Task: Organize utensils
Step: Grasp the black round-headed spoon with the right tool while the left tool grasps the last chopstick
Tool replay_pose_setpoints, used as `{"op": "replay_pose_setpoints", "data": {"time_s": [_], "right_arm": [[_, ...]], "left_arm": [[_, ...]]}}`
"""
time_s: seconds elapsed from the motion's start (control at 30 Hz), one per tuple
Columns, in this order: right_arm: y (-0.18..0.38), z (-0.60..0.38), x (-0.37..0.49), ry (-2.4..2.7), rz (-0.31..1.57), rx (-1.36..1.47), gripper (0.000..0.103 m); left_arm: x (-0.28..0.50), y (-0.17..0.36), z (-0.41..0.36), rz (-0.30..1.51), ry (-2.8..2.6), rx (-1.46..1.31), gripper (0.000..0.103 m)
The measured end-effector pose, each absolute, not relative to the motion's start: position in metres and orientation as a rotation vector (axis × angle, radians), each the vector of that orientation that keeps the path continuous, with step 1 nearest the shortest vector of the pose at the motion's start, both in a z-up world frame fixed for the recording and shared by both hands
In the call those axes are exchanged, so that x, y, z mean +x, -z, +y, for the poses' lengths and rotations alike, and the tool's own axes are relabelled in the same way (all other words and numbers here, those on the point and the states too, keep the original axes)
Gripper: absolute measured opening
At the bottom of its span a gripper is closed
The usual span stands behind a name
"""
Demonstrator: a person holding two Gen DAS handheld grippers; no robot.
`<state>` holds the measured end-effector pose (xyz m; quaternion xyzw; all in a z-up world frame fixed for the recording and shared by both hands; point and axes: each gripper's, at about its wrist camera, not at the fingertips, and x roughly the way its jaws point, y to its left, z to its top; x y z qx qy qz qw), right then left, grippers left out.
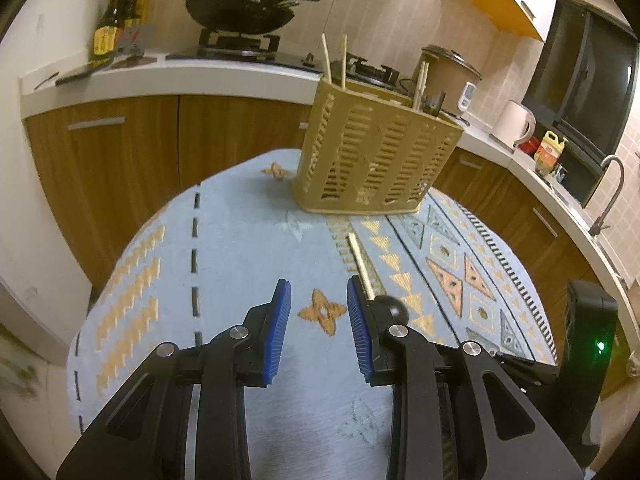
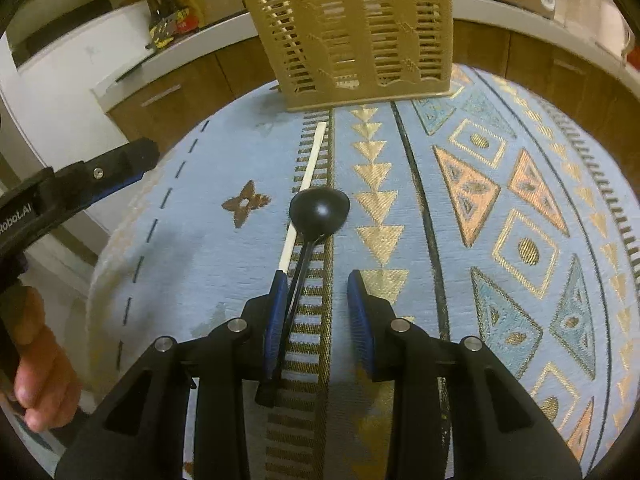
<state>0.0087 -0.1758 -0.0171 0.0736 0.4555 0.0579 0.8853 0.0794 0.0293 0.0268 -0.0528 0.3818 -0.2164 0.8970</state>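
We can't tell if the black spoon (image 2: 319, 211) handle touches the left pad of the right gripper (image 2: 320, 286); its jaws gape. Left gripper (image 1: 319, 296) gapes, empty. Spoon lies bowl-down on the cloth (image 2: 400, 320) beside a chopstick (image 2: 306, 184), near the holder (image 2: 352, 32).

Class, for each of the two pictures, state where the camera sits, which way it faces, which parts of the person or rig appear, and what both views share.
Left wrist: on the left gripper, looking across the table at the utensil holder; own open fingers show.
Right wrist: on the right gripper, open, over the black ladle; the person's left hand shows.
Shared: holder, ladle, loose chopstick, patterned tablecloth.
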Motion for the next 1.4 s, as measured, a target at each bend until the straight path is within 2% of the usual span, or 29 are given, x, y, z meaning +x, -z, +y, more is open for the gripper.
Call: {"op": "replay_pose_setpoints", "data": {"time_s": [0.23, 0.37, 0.43, 0.87, 0.9, 1.0, 1.1, 1.4], "right_arm": [[0.018, -0.156, 0.006, -0.038, 0.922, 0.013, 0.027], [0.021, -0.16, 0.005, -0.026, 0.934, -0.005, 0.01], [0.02, -0.169, 0.002, -0.02, 0.938, 0.018, 0.006], [0.011, -0.26, 0.001, 0.073, 0.929, 0.168, 0.005], [0.011, -0.265, 0.003, 0.072, 0.933, 0.169, 0.005], [0.012, -0.272, 0.007, 0.048, 0.953, 0.162, 0.005], [0.014, -0.281, 0.012, 0.022, 0.984, 0.187, 0.005], [0.017, -0.29, 0.019, -0.065, 1.063, 0.243, 0.006]], "left_arm": [[0.087, -0.019, 0.029, 0.822, 0.444, -0.123, 0.028], [0.088, -0.017, 0.022, 0.834, 0.451, -0.109, 0.028], [0.088, -0.015, 0.018, 0.849, 0.46, -0.1, 0.028], [0.126, 0.015, -0.062, 1.054, 0.512, 0.048, 0.028], [0.128, 0.018, -0.067, 1.07, 0.502, 0.065, 0.025], [0.129, 0.022, -0.084, 1.07, 0.454, 0.154, 0.006], [0.126, 0.023, -0.089, 1.063, 0.442, 0.182, 0.004], [0.108, 0.024, -0.054, 1.138, 0.454, 0.029, 0.001]]}}
